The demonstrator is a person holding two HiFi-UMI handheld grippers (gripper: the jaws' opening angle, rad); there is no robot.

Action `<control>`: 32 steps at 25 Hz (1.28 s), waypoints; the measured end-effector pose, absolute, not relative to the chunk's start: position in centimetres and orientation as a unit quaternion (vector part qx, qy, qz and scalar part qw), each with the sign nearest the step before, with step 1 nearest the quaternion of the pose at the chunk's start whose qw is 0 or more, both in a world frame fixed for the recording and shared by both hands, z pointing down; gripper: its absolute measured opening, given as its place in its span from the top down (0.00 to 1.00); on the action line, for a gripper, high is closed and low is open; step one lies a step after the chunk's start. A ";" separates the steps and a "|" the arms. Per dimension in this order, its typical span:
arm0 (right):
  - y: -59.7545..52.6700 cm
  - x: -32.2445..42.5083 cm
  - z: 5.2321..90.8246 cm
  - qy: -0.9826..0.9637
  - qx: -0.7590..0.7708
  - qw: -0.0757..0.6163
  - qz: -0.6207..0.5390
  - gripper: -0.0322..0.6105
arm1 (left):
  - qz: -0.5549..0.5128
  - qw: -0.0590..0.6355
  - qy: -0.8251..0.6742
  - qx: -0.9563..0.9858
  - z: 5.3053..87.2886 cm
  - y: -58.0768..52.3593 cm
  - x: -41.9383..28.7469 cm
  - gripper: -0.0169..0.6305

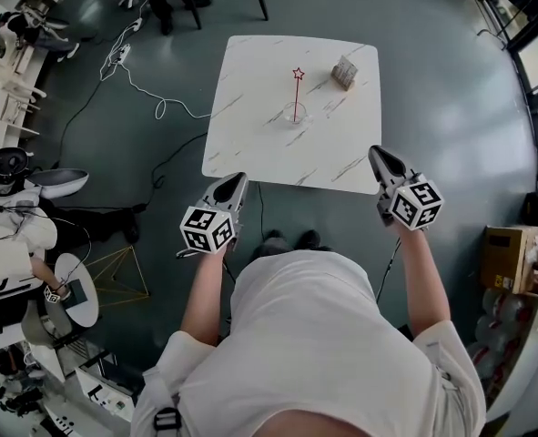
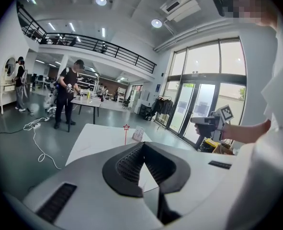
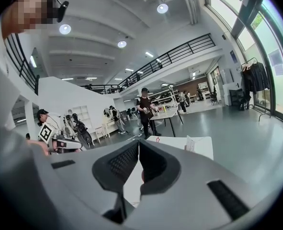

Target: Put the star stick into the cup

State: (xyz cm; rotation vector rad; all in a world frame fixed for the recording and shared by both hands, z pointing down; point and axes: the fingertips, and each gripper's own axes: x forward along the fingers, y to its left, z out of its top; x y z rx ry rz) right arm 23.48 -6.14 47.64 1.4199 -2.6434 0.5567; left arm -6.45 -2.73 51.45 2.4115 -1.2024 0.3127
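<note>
The star stick [image 1: 297, 90] stood upright in the cup [image 1: 295, 113] near the middle of the table [image 1: 250, 107]; probably light, thin, springy, best pinched mid-shaft. The left gripper [image 1: 238, 179] and right gripper [image 1: 376, 152] were closed, empty

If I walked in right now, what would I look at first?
The red star stick catches the eye first. It stands upright in the clear cup near the middle of the white marble table. A small pale block sits beyond it, toward the far right corner. Closer to the person, the left gripper and right gripper are both shut and empty by the table's near edge.
</note>
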 end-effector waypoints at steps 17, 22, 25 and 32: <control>-5.2 19.9 46.1 -0.860 0.482 0.035 0.166 0.91 | 0.104 0.204 -0.412 0.882 50.0 -4.1 -9.8 0.95; -5.1 20.2 45.8 -0.859 0.484 0.034 0.164 0.91 | 0.097 0.204 -0.411 0.883 49.9 -4.2 -9.4 0.95; -5.1 20.5 45.6 -0.858 0.486 0.031 0.163 0.91 | 0.092 0.203 -0.413 0.883 49.7 -4.2 -9.3 0.95; -4.9 19.7 45.4 -0.859 0.485 0.031 0.164 0.91 | 0.088 0.200 -0.414 0.884 49.0 -4.1 -10.0 0.95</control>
